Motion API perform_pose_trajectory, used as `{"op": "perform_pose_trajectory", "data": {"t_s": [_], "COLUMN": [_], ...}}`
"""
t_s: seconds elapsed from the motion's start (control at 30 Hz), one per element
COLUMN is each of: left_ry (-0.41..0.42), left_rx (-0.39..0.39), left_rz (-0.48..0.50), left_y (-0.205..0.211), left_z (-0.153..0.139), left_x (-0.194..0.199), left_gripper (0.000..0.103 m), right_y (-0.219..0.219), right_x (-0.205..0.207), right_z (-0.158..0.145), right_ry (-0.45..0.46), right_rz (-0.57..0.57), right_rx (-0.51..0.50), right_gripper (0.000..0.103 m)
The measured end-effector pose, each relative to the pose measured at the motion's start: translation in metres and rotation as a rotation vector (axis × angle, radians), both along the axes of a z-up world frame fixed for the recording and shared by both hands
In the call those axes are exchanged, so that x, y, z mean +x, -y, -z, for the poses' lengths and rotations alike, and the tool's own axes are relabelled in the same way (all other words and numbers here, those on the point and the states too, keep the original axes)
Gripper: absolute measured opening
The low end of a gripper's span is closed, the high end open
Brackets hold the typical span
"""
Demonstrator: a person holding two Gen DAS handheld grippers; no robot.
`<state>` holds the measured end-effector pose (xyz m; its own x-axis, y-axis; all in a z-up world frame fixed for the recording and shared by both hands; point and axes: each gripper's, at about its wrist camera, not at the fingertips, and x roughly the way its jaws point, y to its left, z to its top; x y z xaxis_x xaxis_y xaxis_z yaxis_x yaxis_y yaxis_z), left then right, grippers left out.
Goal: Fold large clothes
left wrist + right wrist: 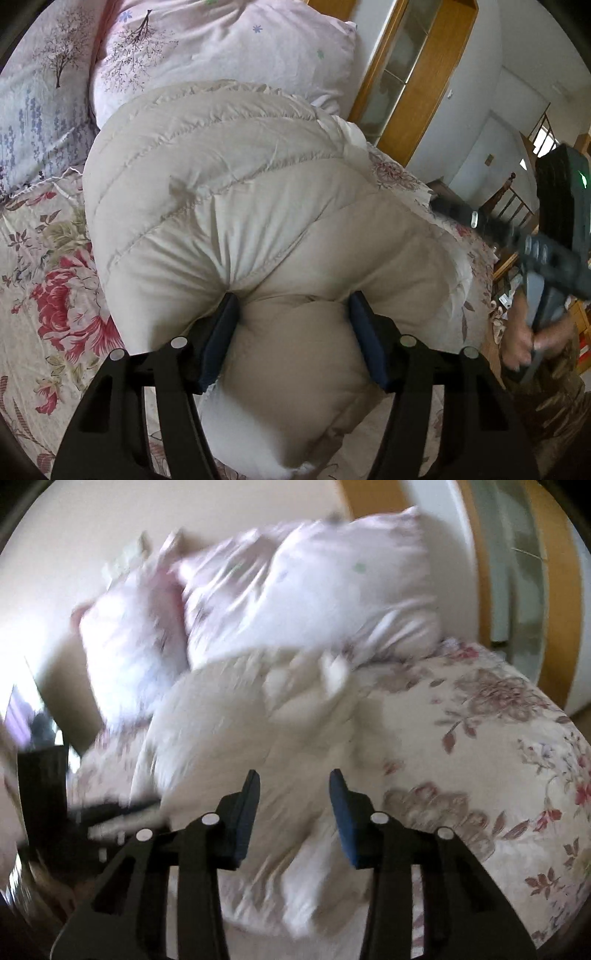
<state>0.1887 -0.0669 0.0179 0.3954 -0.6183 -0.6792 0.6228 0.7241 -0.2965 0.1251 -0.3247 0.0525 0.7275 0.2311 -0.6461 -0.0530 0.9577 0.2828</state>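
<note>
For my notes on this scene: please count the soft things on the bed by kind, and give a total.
Beige padded coat: 1
Pink pillows: 2
Blue flowered quilt: 1
Total: 4

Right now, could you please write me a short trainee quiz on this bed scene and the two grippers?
1. True or false: the left gripper has a bulge of the beige puffer coat squeezed between its jaws.
2. What lies beyond the coat at the head of the bed: A) pink pillow B) suitcase C) folded towels?
3. What pattern does the bedsheet carry?

Key: 1 true; 2 A; 3 floral.
</note>
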Motion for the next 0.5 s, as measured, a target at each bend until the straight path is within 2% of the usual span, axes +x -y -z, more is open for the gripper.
{"op": "perform_pose_trajectory", "data": {"t_s": [0.1,0.2,0.3,0.43,0.5], "left_ry": [0.001,0.004,0.012,0.041,0.044], "left_rx": [0.0,0.0,0.002,0.026,0.019], "left_rz": [0.001,0.005,0.008,0.005,0.002], "left_y": [0.001,0.002,0.002,0.008,0.005], "left_z": [0.001,0.003,0.005,0.007,0.0], "left_x": [0.001,0.002,0.001,-0.006,-0.01], "left_gripper": [0.064,0.064,0.064,0.064,0.064], "right_y": [-0.008,-0.005,-0.007,-0.007,-0.007], "right_x": [0.005,0.011,0.016,0.019,0.021], "right_z": [0.02,0.043,0.056,0.063,0.057], "right_ry": [-0.064,-0.133,-0.155,-0.171,-0.2], "right_rz": [-0.009,0.012,0.019,0.027,0.021], "right_rx": [-0.021,0.008,-0.023,-0.028,-0.033], "right_gripper": [0.037,0.036,0.036,0.036,0.036]}}
